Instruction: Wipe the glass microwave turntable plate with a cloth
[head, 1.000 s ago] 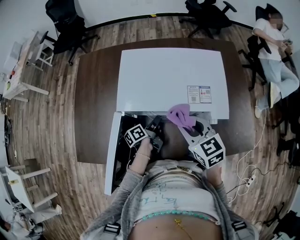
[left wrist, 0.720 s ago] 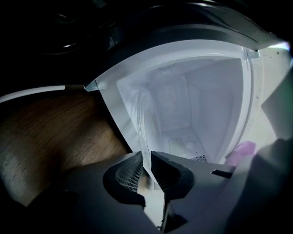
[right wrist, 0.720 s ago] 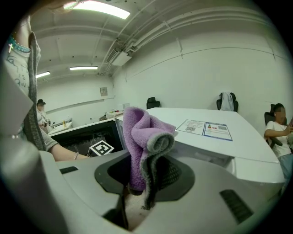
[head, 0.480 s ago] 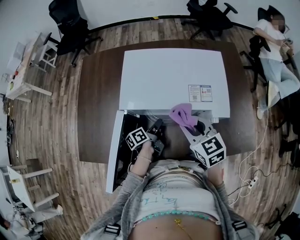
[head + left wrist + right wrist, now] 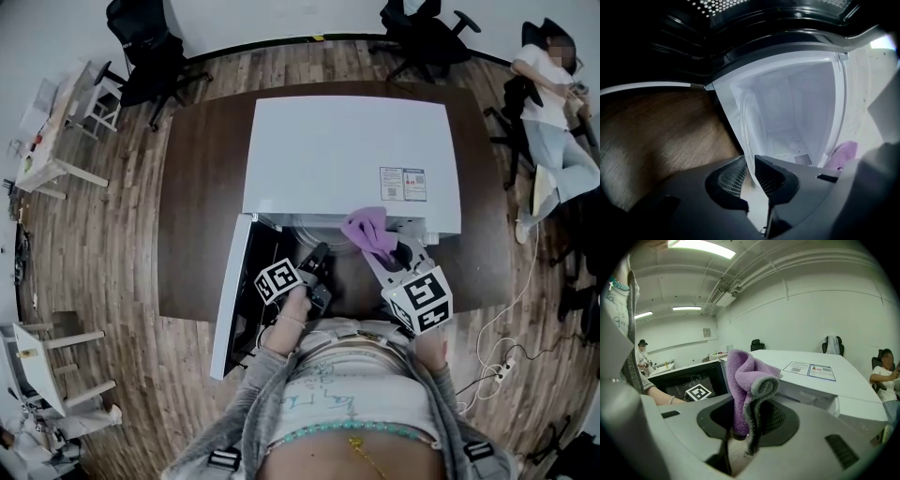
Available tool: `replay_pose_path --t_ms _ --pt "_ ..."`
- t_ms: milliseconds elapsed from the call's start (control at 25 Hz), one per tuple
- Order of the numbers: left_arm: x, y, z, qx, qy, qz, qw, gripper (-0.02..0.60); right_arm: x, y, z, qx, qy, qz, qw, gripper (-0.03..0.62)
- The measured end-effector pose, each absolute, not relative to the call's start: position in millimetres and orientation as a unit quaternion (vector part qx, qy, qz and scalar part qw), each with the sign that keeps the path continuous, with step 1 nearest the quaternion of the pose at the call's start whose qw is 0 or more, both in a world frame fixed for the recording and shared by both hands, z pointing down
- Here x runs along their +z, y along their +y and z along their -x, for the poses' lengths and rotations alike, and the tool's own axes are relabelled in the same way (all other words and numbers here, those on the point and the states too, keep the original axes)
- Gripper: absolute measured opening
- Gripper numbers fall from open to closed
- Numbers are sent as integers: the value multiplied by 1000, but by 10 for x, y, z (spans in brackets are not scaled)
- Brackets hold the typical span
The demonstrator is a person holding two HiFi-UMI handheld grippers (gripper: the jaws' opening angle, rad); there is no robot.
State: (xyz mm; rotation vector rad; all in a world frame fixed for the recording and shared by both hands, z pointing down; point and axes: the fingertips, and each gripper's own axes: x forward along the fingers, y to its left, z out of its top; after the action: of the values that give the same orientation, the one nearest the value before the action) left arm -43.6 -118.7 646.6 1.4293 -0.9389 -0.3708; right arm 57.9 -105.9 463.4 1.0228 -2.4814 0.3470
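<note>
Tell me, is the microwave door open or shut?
Open. In the head view the door stands swung out at the left of the microwave, and the left gripper view looks straight into the white inside.

- Grey cardigan point(image 5: 251, 398) up top here, long sleeves, hanging open down the front.
- Under it, a white top point(image 5: 349, 382) with teal handwriting-style lettering across it.
- A line of teal beads point(image 5: 349, 429) runs across the middle, with a small gold pendant point(image 5: 357, 444) just below.
- Black buckles point(image 5: 223, 457) on grey straps at both lower corners.
- A thin bracelet point(image 5: 287, 317) at the left wrist.
- The left gripper point(image 5: 749, 164) has a dark grey shell, mesh-textured pads point(image 5: 731, 179) and a black-and-white marker cube point(image 5: 277, 277).
- The right gripper point(image 5: 401, 255) is paler grey, and its marker cube point(image 5: 419, 302) is bigger in shot.
</note>
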Motion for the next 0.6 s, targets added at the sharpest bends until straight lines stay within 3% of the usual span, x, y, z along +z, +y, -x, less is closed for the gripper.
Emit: replay_pose_path --t_ms 600 --pt "6491 -980 471 -164 -421 -621 640 61 4652 -931 -604 119 -897 -359 228 123"
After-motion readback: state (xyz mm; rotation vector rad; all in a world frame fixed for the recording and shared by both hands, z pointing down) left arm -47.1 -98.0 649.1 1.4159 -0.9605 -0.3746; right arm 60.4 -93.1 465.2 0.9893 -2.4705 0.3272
